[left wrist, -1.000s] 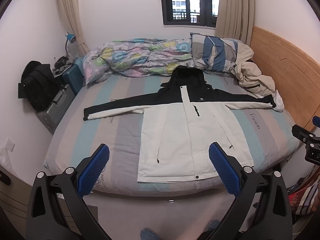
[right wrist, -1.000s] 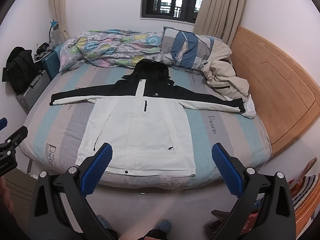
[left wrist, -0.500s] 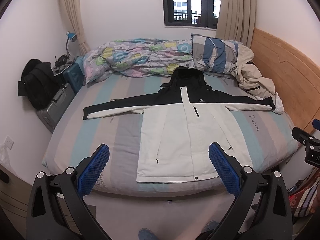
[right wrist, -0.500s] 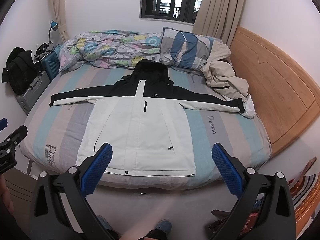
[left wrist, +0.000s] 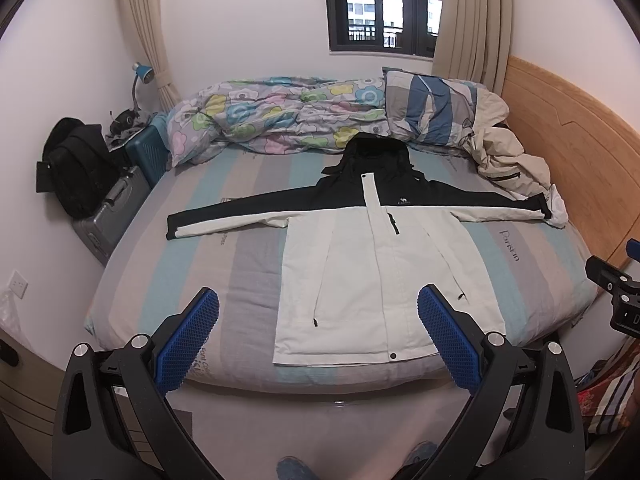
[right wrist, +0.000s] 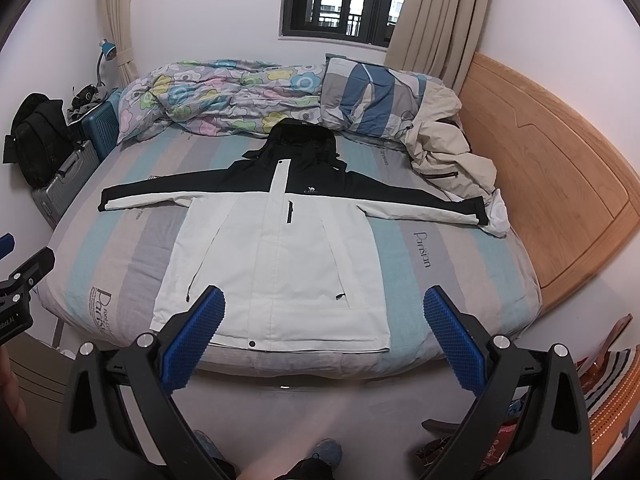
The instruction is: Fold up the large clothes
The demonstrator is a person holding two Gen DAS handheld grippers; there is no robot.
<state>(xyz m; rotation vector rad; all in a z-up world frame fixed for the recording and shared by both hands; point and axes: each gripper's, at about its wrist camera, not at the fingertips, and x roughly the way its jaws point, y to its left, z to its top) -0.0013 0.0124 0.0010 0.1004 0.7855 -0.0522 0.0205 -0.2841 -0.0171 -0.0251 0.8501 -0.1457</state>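
Jacket flat on bed, both grippers wide, empty.
Jacket hem at bed near edge, hood toward quilt; sleeves span crosswise. Left gripper, right gripper hover off foot.

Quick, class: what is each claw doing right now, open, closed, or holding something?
Left claw: open, holding nothing, short of the black-and-white hooded jacket.
Right claw: open, holding nothing, also short of the jacket.

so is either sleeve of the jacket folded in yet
No, both sleeves of the jacket lie stretched straight out to the sides across the bed.
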